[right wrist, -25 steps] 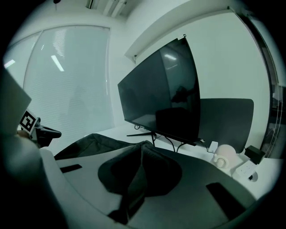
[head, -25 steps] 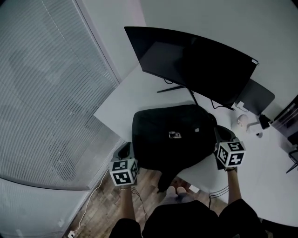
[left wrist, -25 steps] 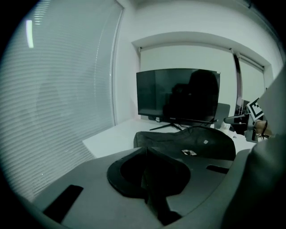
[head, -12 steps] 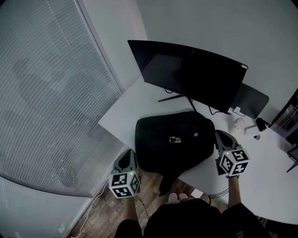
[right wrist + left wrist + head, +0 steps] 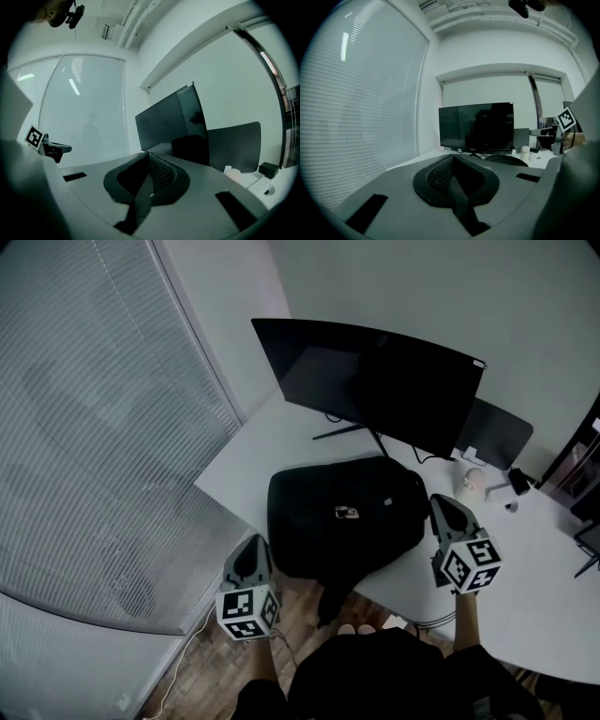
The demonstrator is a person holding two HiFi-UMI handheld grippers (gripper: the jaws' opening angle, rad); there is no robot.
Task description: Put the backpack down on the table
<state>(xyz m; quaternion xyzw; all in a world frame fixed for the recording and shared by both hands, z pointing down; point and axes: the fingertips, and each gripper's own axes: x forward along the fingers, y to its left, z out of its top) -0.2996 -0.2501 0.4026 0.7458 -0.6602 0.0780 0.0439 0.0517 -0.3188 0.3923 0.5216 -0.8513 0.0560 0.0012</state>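
The black backpack lies flat on the white table, near its front edge, and a strap hangs off that edge. My left gripper hovers off the table's corner, just left of the backpack and clear of it. My right gripper hovers at the backpack's right side, also apart from it. In the left gripper view the jaws are pressed together with nothing between them. The right gripper view shows the same for the right gripper. Only the top of the backpack shows in the left gripper view.
A wide curved monitor stands behind the backpack, with a smaller dark screen to its right. A small white object and cables sit at the back right. Window blinds fill the left; wooden floor lies below the table edge.
Both grippers have drawn back from the backpack's sides and risen a little. The backpack stays where it lay on the table.
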